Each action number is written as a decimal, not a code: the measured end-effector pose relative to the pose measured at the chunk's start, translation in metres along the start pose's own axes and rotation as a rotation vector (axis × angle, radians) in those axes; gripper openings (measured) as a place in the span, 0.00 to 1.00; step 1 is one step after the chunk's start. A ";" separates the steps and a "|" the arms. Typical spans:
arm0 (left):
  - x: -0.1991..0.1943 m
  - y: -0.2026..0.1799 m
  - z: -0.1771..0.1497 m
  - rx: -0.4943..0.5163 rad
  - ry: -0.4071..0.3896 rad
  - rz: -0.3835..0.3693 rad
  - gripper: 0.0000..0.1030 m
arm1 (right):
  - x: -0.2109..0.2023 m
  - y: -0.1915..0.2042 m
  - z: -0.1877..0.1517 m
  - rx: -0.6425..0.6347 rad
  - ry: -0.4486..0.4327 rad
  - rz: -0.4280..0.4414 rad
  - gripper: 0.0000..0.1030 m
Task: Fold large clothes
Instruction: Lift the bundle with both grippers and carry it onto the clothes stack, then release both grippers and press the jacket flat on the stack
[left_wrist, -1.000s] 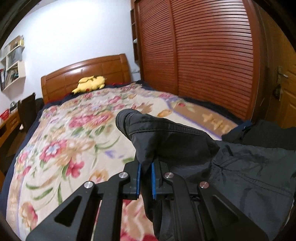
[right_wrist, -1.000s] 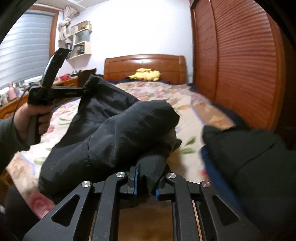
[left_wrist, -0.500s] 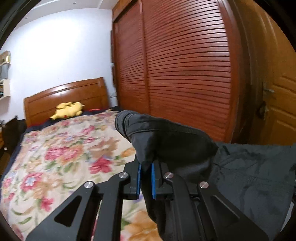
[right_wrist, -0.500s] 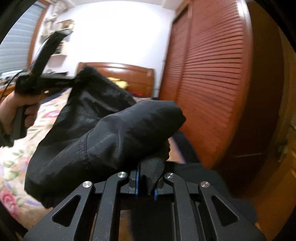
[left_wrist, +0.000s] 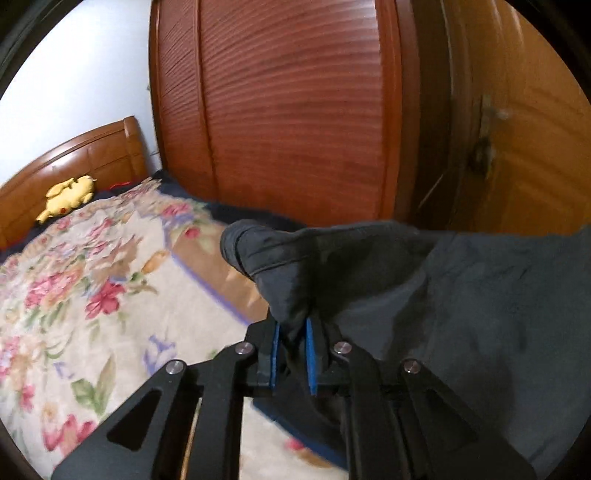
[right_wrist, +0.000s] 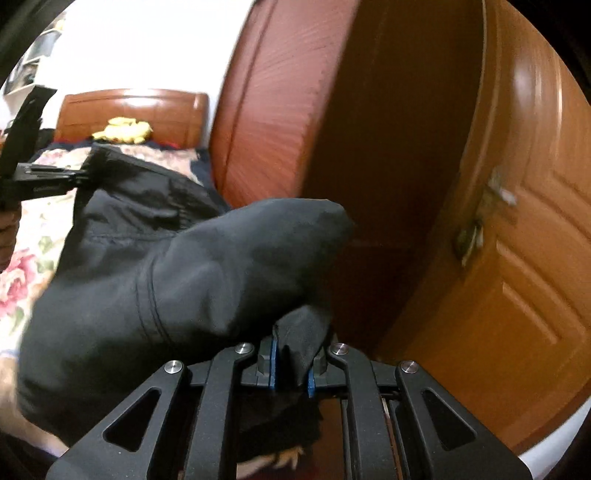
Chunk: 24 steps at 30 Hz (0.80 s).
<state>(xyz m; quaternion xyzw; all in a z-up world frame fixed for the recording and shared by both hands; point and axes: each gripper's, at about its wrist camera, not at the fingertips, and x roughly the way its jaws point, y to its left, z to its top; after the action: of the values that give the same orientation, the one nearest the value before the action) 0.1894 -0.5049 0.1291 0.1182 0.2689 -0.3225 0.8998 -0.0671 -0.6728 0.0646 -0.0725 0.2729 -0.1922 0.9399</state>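
Note:
A large black garment (left_wrist: 424, 295) is held in the air between both grippers. My left gripper (left_wrist: 291, 350) is shut on a bunched edge of it, and the cloth stretches away to the right. My right gripper (right_wrist: 291, 365) is shut on another bunched part of the garment (right_wrist: 192, 273), which drapes to the left. In the right wrist view the left gripper (right_wrist: 79, 175) shows at the far left, pinching the garment's far corner above the bed.
A bed with a floral quilt (left_wrist: 85, 295) lies to the left, with a wooden headboard (left_wrist: 81, 158) and a yellow plush toy (left_wrist: 68, 194). A slatted wooden wardrobe (left_wrist: 280, 110) and a wooden door (right_wrist: 517, 240) stand close on the right.
Both grippers have swung to the right with the garment, away from the bed and toward the wardrobe and door. Both grips have stayed shut on the cloth.

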 end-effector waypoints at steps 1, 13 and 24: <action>0.000 0.002 -0.003 -0.005 0.005 0.003 0.11 | 0.002 -0.001 -0.005 0.012 0.004 0.004 0.10; -0.075 0.024 -0.081 -0.029 0.030 -0.106 0.20 | -0.055 -0.014 0.010 0.117 -0.077 -0.004 0.51; -0.141 0.034 -0.133 0.036 -0.042 -0.080 0.31 | -0.045 0.074 0.041 0.024 -0.103 0.125 0.61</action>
<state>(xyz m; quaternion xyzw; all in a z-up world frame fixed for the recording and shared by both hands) 0.0655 -0.3545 0.0991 0.1169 0.2483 -0.3653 0.8895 -0.0563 -0.5856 0.1032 -0.0540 0.2259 -0.1324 0.9636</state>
